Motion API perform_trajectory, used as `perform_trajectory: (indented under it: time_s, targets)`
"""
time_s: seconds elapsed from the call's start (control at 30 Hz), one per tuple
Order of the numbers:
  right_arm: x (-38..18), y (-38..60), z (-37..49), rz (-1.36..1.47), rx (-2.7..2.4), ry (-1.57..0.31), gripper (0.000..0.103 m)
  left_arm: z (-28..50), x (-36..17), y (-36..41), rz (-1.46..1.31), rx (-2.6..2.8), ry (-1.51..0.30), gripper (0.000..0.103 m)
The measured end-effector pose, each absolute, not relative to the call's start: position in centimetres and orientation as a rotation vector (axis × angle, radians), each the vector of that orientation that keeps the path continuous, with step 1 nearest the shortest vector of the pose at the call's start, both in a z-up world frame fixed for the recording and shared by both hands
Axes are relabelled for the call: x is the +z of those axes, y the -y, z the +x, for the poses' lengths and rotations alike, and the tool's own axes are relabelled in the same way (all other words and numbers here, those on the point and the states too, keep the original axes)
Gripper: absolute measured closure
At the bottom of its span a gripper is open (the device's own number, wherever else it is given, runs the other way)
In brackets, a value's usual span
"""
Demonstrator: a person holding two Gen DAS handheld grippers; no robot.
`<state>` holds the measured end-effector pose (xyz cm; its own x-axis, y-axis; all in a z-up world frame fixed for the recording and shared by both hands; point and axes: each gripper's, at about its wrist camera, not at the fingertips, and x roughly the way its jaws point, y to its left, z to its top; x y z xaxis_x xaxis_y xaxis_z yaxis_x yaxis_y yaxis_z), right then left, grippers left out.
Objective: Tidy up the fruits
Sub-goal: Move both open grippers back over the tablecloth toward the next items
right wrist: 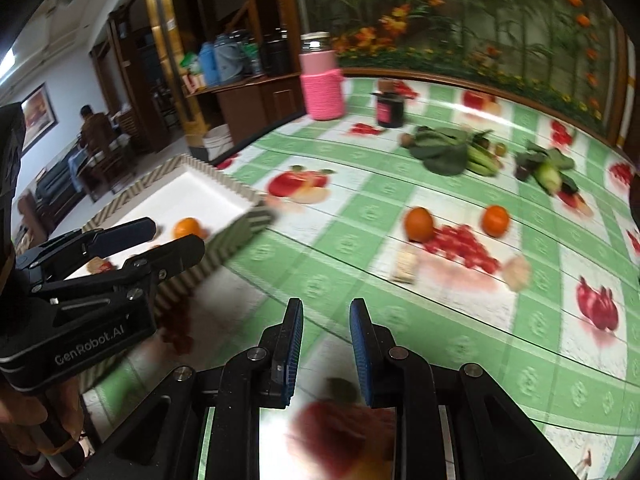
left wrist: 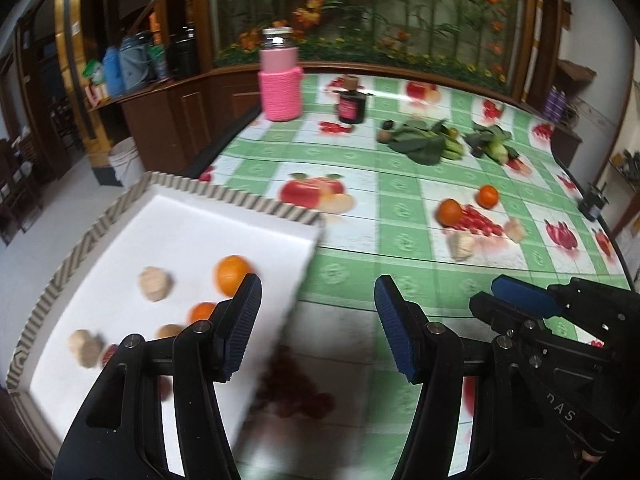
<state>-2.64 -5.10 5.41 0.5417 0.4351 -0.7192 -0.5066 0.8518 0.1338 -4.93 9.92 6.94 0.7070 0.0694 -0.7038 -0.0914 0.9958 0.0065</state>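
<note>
Both tongs hang empty over the worktop (left wrist: pixel 360 168): the left tongs (left wrist: pixel 316 320) stand parted, the right tongs (right wrist: pixel 326 340) nearly clenched on nothing. Two oranges (left wrist: pixel 231 274) and some pale pieces already lie in the white tray (left wrist: pixel 192 224), so the sorting looks partly done. Left out on the cloth are two more oranges (right wrist: pixel 418 224) and two pale pieces (right wrist: pixel 404 266), near each other. Leafy greens (right wrist: pixel 444 148), a dark jar (right wrist: pixel 389 109) and a pink bottle (right wrist: pixel 322 88) sit farther back, clear of the path.
</note>
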Motion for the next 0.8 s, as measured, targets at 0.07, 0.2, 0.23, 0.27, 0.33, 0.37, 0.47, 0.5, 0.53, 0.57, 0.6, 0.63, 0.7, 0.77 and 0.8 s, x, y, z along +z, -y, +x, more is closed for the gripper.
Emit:
perform_trajectory:
  time_s: [0.07, 0.2, 0.23, 0.27, 0.33, 0.37, 0.47, 0.5, 0.53, 0.57, 0.6, 0.63, 0.7, 0.77, 0.8]
  targets:
    - [5.2, 6.4, -2.2, -0.081, 0.537, -0.834, 0.080, -4.5, 6.7, -8.7, -0.013, 0.072, -0.788, 0.044]
    - [4.5, 8.4, -1.3, -0.060, 0.506, -0.851, 0.080, -3.6, 6.3, -7.1, -0.002, 0.041, -0.804, 0.044]
    - [4.3, 9.1, -1.0, -0.054, 0.493, -0.856, 0.080, -3.4, 6.2, -6.9, -0.003, 0.034, -0.808, 0.044]
    - [4.2, 9.6, -0.8, -0.048, 0.486, -0.858, 0.080, -3.1, 6.1, -6.6, -0.006, 0.024, -0.815, 0.044]
    - [3.8, 11.0, -0.1, -0.019, 0.467, -0.871, 0.080, -2.3, 5.7, -5.9, -0.019, -0.001, -0.833, 0.044]
    - [3.7, 11.3, 0.2, -0.009, 0.462, -0.876, 0.080, -1.9, 5.5, -5.6, -0.024, -0.010, -0.840, 0.044]
    - [3.3, 12.5, 1.0, -0.004, 0.441, -0.894, 0.080, -0.8, 5.1, -4.8, -0.054, -0.045, -0.869, 0.044]
    - [3.2, 12.7, 1.1, -0.004, 0.438, -0.895, 0.080, -0.5, 5.0, -4.5, -0.059, -0.055, -0.875, 0.044]
    - [3.2, 12.9, 1.3, 0.001, 0.436, -0.899, 0.080, -0.1, 4.8, -4.0, -0.059, -0.066, -0.885, 0.044]
    - [3.1, 13.1, 1.4, 0.004, 0.436, -0.902, 0.080, 0.3, 4.6, -3.6, -0.060, -0.074, -0.895, 0.044]
    - [3.1, 13.3, 1.5, 0.007, 0.434, -0.903, 0.080, 0.6, 4.5, -3.3, -0.063, -0.083, -0.901, 0.044]
    - [3.0, 13.5, 1.7, 0.008, 0.427, -0.904, 0.080, 0.9, 4.4, -3.1, -0.068, -0.095, -0.906, 0.044]
    - [2.9, 13.9, 2.0, 0.014, 0.419, -0.906, 0.080, 1.6, 4.0, -2.3, -0.068, -0.111, -0.915, 0.044]
    - [2.7, 14.3, 2.3, 0.027, 0.415, -0.913, 0.080, 2.3, 3.8, -1.7, -0.064, -0.117, -0.923, 0.044]
    - [2.6, 14.5, 2.5, 0.031, 0.412, -0.916, 0.080, 2.8, 3.5, -1.3, -0.063, -0.124, -0.930, 0.044]
